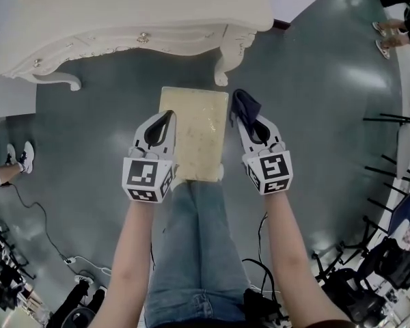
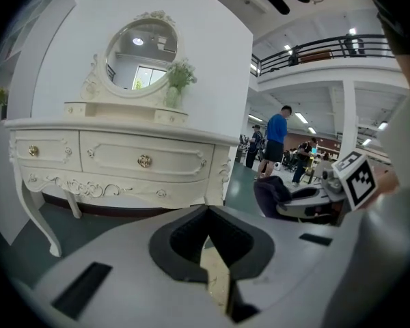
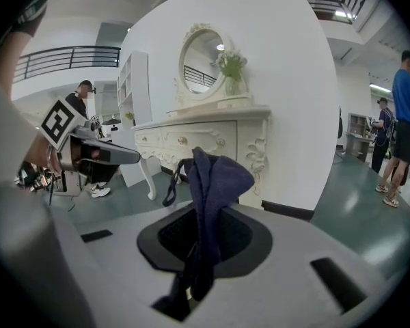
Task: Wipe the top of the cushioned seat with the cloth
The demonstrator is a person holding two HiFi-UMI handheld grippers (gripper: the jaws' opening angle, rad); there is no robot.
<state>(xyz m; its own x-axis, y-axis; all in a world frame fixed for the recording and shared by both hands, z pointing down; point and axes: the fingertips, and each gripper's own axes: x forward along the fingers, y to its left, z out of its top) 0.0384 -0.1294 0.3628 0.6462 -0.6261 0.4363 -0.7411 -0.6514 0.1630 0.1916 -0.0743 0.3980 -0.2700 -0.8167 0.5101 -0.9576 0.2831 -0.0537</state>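
The cushioned seat [image 1: 195, 135] is a pale yellow rectangular pad straight below me, in front of my knees. My left gripper [image 1: 169, 115] hovers over its left edge with the jaws shut and nothing between them; a strip of the seat [image 2: 215, 279] shows through the gap behind the tips. My right gripper [image 1: 240, 118] hangs just off the seat's right edge, shut on a dark blue cloth [image 1: 244, 103]. The cloth [image 3: 212, 183] bunches up above the jaws and trails down between them. It is held above the floor and does not touch the seat.
A white carved dressing table [image 1: 123, 19] with an oval mirror [image 2: 140, 53] stands just beyond the seat. My legs in jeans [image 1: 198, 251] are below it. Cables [image 1: 75, 262] lie on the green floor at left, black stands [image 1: 389, 176] at right. People [image 2: 277, 139] stand far off.
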